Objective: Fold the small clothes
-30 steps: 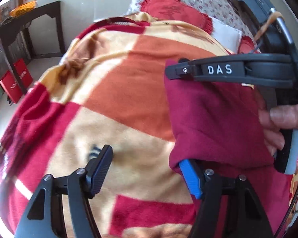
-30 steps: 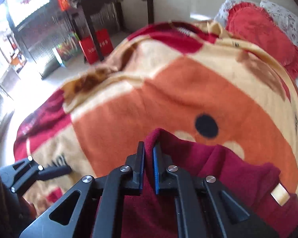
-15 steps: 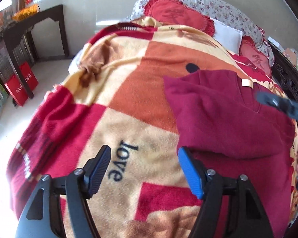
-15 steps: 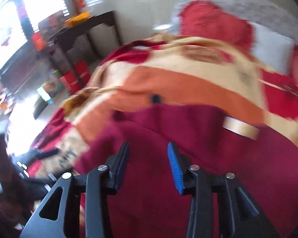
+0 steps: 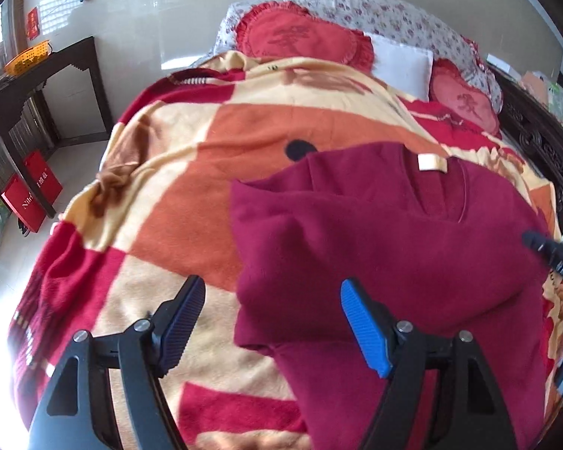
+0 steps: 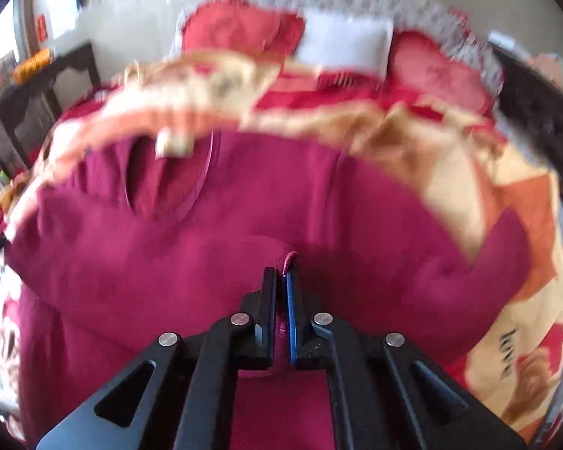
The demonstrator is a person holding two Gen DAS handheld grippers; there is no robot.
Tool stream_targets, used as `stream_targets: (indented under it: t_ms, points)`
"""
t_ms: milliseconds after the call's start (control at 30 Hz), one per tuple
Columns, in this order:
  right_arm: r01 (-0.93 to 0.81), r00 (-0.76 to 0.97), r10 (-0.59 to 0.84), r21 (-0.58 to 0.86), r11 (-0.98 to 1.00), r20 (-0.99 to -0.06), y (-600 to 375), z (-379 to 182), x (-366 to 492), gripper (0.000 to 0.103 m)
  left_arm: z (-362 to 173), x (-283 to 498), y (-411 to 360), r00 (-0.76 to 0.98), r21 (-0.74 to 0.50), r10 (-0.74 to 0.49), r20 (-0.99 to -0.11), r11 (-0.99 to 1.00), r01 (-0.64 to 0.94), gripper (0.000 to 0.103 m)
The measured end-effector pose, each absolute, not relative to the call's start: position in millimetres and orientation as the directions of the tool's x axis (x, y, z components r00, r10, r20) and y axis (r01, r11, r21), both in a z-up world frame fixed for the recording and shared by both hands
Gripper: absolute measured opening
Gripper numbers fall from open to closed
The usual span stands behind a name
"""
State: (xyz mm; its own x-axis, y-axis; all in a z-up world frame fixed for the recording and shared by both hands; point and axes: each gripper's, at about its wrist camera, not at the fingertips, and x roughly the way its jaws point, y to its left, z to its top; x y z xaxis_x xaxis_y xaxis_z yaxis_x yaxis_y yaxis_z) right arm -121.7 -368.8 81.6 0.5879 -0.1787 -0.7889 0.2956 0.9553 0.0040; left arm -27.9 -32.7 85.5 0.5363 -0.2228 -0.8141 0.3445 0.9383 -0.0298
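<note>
A dark red sweater [image 5: 386, 247] lies on the patterned blanket [image 5: 191, 172], neck label [image 5: 431, 162] facing up, with its left side folded over the body. My left gripper [image 5: 272, 318] is open and empty, raised over the sweater's left edge. In the right wrist view, which is blurred, my right gripper [image 6: 280, 275] is shut on a hem edge of the sweater [image 6: 206, 247], which spreads out in front of it. One tip of the right gripper [image 5: 544, 249] shows at the right edge of the left wrist view.
Red round cushions [image 5: 300, 35] and a white pillow [image 5: 401, 63] lie at the head of the bed. A dark wooden console table [image 5: 48, 75] and red bags [image 5: 30, 191] stand on the floor to the left. A carved dark bed frame [image 5: 548, 157] runs along the right.
My right gripper opened, moved over to the sweater's right side and shut again on the fabric there. My left gripper lifted and pulled back, staying open.
</note>
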Motion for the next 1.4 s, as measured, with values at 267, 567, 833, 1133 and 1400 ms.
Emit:
stream_targets:
  t_ms: [267, 567, 833, 1133, 1400]
  points:
    - [0.38, 0.483, -0.248, -0.054, 0.923, -0.84, -387, 62, -122, 0.002, 46, -18, -46, 0.464, -0.026, -0.181, -0.867, 0.946, 0.322, 0.079]
    - [0.336, 0.504, -0.151, 0.032, 0.941, -0.85, -357, 52, -127, 0.009, 50, -23, -53, 0.478, -0.006, -0.174, -0.861, 0.943, 0.334, 0.079]
    - [0.344, 0.518, -0.153, 0.041, 0.938, -0.842, -352, 62, -135, 0.012, 68, -32, -58, 0.496, -0.019, -0.209, -0.843, 0.932, 0.361, 0.079]
    - [0.36, 0.524, -0.078, 0.137, 0.923, -0.848, -376, 63, -147, 0.017, 69, -37, -71, 0.475, -0.034, -0.225, -0.851, 0.925, 0.378, 0.081]
    - [0.617, 0.553, -0.256, 0.183, 0.765, -0.793, -502, 105, -200, 0.018, 86, -40, -70, 0.49, -0.088, -0.277, -0.826, 0.923, 0.374, 0.081]
